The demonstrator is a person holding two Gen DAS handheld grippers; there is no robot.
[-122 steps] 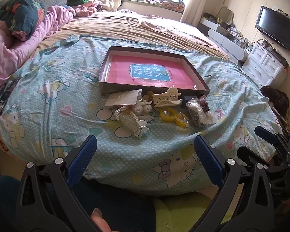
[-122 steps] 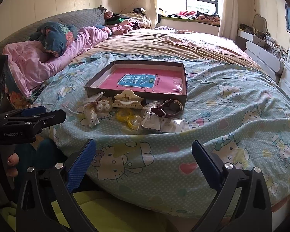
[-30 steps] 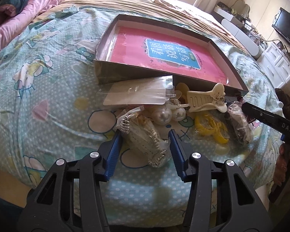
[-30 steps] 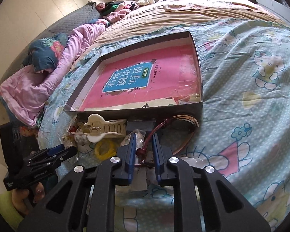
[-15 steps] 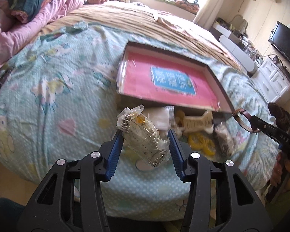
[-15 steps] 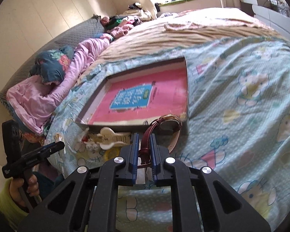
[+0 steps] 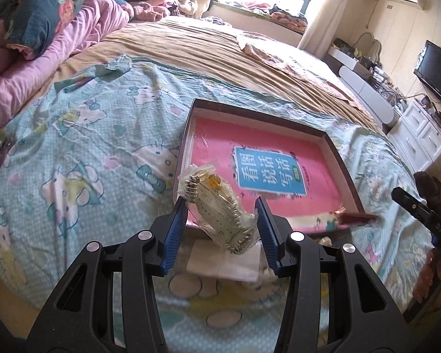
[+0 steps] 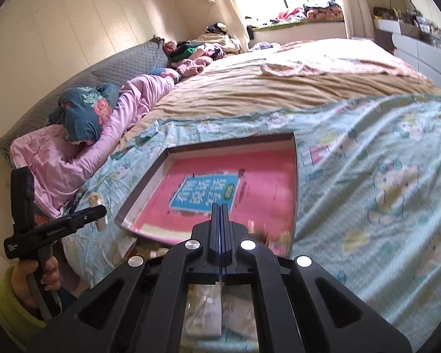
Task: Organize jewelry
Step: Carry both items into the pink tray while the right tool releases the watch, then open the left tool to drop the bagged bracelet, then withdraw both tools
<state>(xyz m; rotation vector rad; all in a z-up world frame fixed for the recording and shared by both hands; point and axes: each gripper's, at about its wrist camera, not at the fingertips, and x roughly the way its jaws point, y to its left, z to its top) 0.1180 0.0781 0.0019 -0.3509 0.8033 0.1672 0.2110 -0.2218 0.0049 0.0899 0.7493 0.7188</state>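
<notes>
Left wrist view: the left gripper (image 7: 222, 220) pinches the bagged hair comb (image 7: 220, 209), now lifted over the tray (image 7: 341, 158) near edge.

Right wrist view: the right gripper (image 8: 220, 214) has its jaws pressed together; the bracelet seen earlier is hidden, so whether it is carried cannot be confirmed.

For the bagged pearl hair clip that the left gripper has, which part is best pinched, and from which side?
Across the bag's midsection, coming from its near end along its length. The hair clip inside is long and narrow, so its two flat sides face the pads, as the left gripper holds it now above the tray's near edge.
</notes>
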